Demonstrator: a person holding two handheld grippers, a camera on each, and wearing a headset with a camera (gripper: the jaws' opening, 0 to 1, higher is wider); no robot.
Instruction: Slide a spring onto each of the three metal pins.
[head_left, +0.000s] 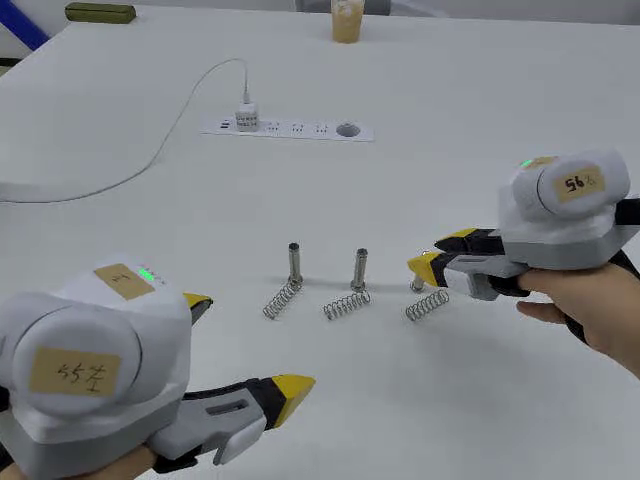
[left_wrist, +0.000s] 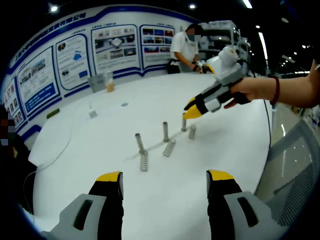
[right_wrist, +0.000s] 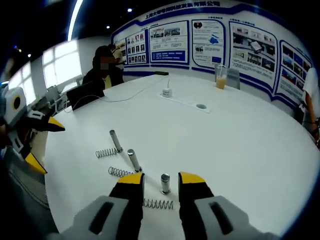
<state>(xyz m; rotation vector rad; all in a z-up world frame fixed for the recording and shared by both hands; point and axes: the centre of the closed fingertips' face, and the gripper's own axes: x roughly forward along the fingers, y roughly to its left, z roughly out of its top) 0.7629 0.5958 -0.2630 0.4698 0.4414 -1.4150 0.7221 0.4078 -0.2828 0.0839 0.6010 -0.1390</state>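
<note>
Three metal pins stand upright in a row on the white table: the left pin (head_left: 295, 262), the middle pin (head_left: 360, 268) and the right pin (head_left: 418, 285). A loose spring lies in front of each: (head_left: 283, 299), (head_left: 347, 305), (head_left: 427, 305). My right gripper (head_left: 438, 253) is open, its yellow tips at the right pin. In the right gripper view that pin (right_wrist: 165, 182) stands between the jaws without touching them, its spring (right_wrist: 158, 203) lying below. My left gripper (head_left: 243, 343) is open and holds nothing, near the table's front, well short of the pins (left_wrist: 165, 131).
A white power strip (head_left: 290, 128) with a plugged-in charger and cable lies behind the pins. A cup with a drink (head_left: 347, 20) and a green case (head_left: 100, 13) sit at the far edge. People (right_wrist: 105, 70) stand or sit beyond the table.
</note>
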